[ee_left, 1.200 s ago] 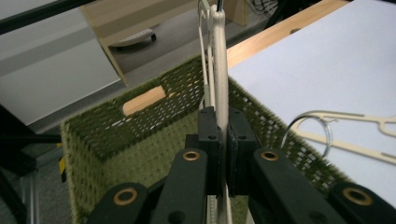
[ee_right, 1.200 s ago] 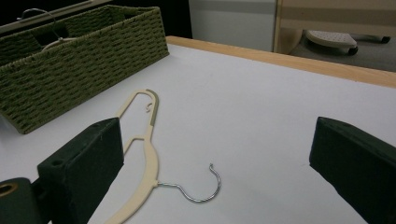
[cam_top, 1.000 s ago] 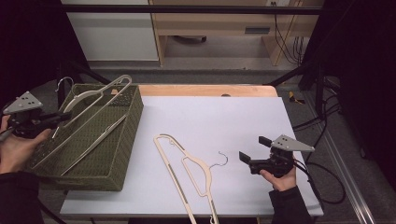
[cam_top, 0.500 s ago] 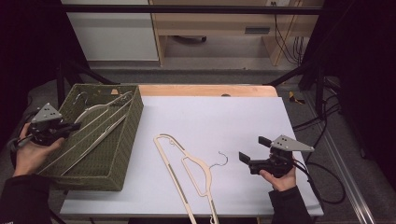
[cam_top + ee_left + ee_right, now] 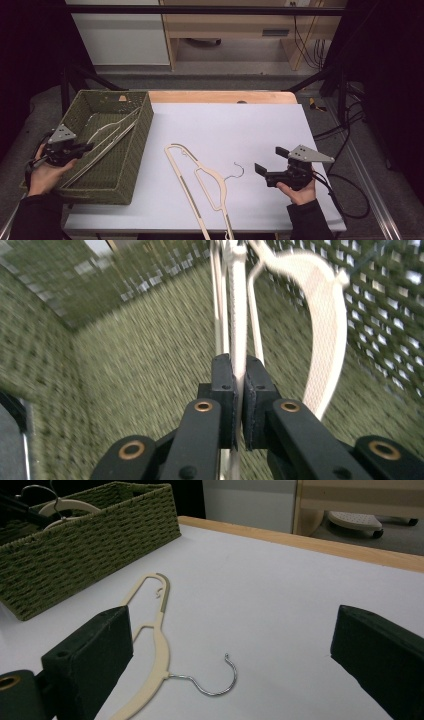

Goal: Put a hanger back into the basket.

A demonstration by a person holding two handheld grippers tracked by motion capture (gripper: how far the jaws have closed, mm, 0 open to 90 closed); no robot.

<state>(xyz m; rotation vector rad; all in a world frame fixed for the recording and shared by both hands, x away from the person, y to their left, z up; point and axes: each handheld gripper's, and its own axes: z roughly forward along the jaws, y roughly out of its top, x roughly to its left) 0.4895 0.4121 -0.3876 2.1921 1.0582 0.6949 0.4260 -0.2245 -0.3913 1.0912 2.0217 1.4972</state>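
Hanger (image 5: 102,140) number one is down inside the green woven basket (image 5: 135,150), and I've got it pinched in my left gripper (image 5: 82,147); in the left gripper view the jaws are nearly together with the cream bar (image 5: 238,315) clamped between the pads (image 5: 223,385). It lies slantwise along the basket, its shoulder curve toward the far wall.

My right gripper (image 5: 270,167) hovers over the tabletop (image 5: 225,125) right of the basket, jaws spread wide, nothing in them. Between it and the basket lies the second hanger (image 5: 200,185), flat, its wire hook (image 5: 215,680) pointing toward that gripper.

Risks from here, as I judge it: if I let go before the hanger rests on the basket floor, it could tip and leave an end propped on the rim. The wire hook could also snag in the open weave, so pulling my gripper out carelessly might drag the hanger or shift the basket. The second hanger is thin and flat on the tabletop, so my pads may skate over it.
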